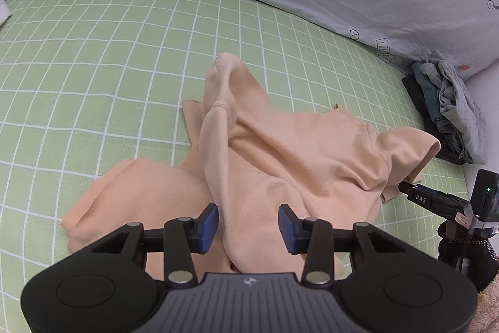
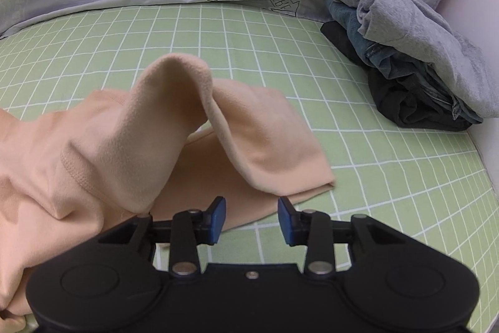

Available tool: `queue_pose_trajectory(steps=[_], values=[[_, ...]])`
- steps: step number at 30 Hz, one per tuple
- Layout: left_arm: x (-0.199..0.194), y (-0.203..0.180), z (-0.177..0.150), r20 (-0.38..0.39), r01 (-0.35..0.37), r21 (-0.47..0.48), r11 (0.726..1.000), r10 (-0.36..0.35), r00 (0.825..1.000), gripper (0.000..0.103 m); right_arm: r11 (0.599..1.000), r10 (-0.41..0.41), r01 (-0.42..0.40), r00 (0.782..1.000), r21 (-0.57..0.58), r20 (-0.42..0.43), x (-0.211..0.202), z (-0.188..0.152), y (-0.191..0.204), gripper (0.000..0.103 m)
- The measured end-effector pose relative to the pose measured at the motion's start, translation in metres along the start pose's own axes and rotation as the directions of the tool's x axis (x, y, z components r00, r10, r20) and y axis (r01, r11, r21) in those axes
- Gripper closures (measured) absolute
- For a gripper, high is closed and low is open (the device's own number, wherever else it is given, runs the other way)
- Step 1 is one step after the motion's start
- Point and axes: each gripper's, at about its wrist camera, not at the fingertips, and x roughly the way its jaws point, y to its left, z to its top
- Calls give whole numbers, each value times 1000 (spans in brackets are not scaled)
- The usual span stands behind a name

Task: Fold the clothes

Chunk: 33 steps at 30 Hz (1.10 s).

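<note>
On the green checked bedsheet (image 1: 93, 58), the peach garment (image 1: 280, 152) lies crumpled ahead of both tools. My left gripper (image 1: 248, 222) stands spread astride a fabric ridge; my right gripper (image 2: 252, 216), also spread, hovers just short of the sleeve hem (image 2: 299, 186), nearer it.

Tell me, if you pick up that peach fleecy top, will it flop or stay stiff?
The peach fleecy top would probably flop: it already lies in soft humps and folds on the green checked sheet. Its sleeves would likely dangle. It looks fuzzy, so it is probably not slippery.
</note>
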Motion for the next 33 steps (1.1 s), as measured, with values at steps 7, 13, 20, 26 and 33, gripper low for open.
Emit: queue_pose_trajectory(steps=[7,13,20,26,33], values=[[-5,22,9,24,-51,-81,995,53,998,101,1000,5,-5,1000,9,-16,7,-2,2,65],[-25,44,33,61,-115,-114,987,122,991,101,1000,0,0,1000,3,-17,7,-1,3,65],[-63,60,76,164,-199,-115,973,216,962,101,1000,-10,11,1000,2,-12,8,-2,4,63],[-59,66,80,168,-252,-118,961,269,948,101,1000,-23,22,1000,7,5,6,0,7,61],[-50,77,66,139,-258,-154,954,280,950,101,996,-1,8,996,-83,94,-6,12,23,47]])
